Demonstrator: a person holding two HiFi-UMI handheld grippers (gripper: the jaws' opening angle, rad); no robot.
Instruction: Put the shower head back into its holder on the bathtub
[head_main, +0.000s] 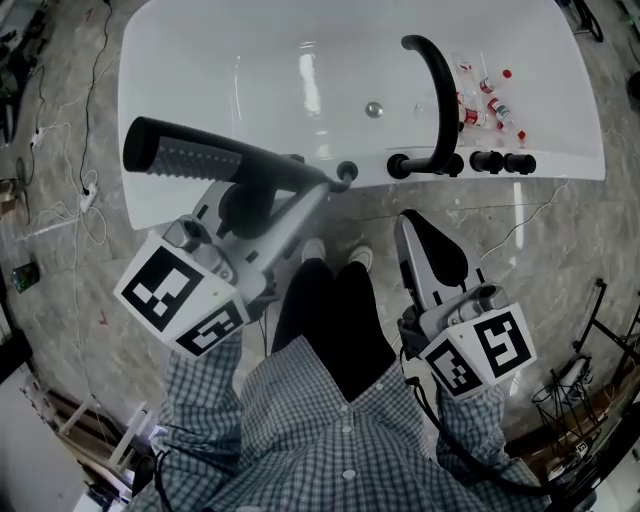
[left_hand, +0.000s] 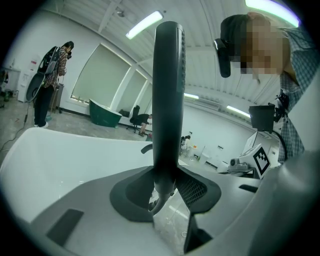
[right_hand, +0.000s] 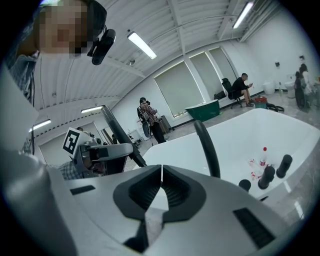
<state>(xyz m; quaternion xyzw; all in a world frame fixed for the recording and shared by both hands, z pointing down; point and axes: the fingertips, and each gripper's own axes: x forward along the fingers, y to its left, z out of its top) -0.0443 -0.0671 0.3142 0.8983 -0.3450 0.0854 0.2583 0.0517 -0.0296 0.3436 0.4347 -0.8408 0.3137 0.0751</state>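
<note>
shower head (head_main: 190, 158) held above the bathtub (head_main: 200, 80) rim.

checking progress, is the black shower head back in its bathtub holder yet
Out: the left gripper holds the long black shower head over the white bathtub rim.

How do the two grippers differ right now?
The left gripper clamps the black shower head in its jaws; the right gripper has its jaws shut on nothing. The left gripper reaches the bathtub rim, while the right gripper sits back over the floor. Both are grey with black-lined jaws.
</note>
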